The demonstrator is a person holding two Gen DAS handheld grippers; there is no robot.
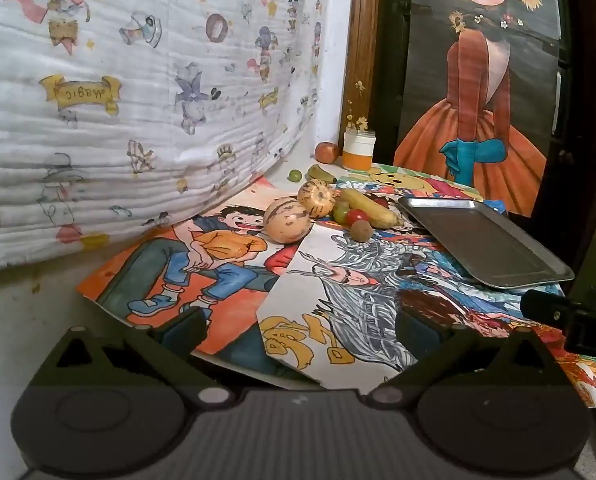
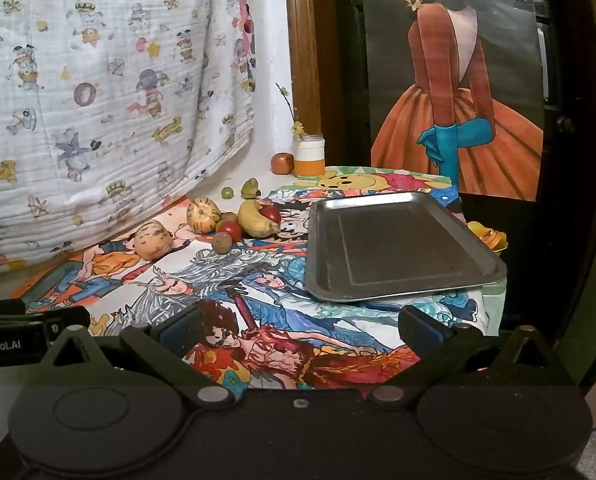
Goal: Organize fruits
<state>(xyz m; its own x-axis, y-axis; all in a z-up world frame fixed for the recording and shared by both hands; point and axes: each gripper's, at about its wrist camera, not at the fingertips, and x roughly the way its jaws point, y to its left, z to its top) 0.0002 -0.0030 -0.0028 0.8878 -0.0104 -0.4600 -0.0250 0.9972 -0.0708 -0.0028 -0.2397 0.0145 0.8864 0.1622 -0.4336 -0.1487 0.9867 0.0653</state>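
Observation:
A cluster of fruit lies on the picture-covered table: two striped yellow melons (image 1: pixel 286 220) (image 1: pixel 315 198), a banana (image 1: pixel 371 207), a red tomato (image 1: pixel 356 216), a green grape (image 1: pixel 341 213), a brown kiwi (image 1: pixel 361 230). A small green fruit (image 1: pixel 295 175) and a red apple (image 1: pixel 326 152) lie further back. An empty metal tray (image 1: pixel 485 240) sits to the right, also in the right wrist view (image 2: pixel 397 246). The melons (image 2: pixel 153 239) (image 2: pixel 203 215) and the banana (image 2: pixel 255 219) show there too. My left gripper (image 1: pixel 298 332) and right gripper (image 2: pixel 301 328) are open, empty, well short of the fruit.
A white-and-orange jar (image 1: pixel 359 148) with dried flowers stands at the back by the apple. A patterned cloth (image 1: pixel 138 100) hangs on the left. A painted panel (image 1: pixel 477 80) and dark wooden frame stand at the right. An orange-yellow object (image 2: pixel 489 234) lies behind the tray.

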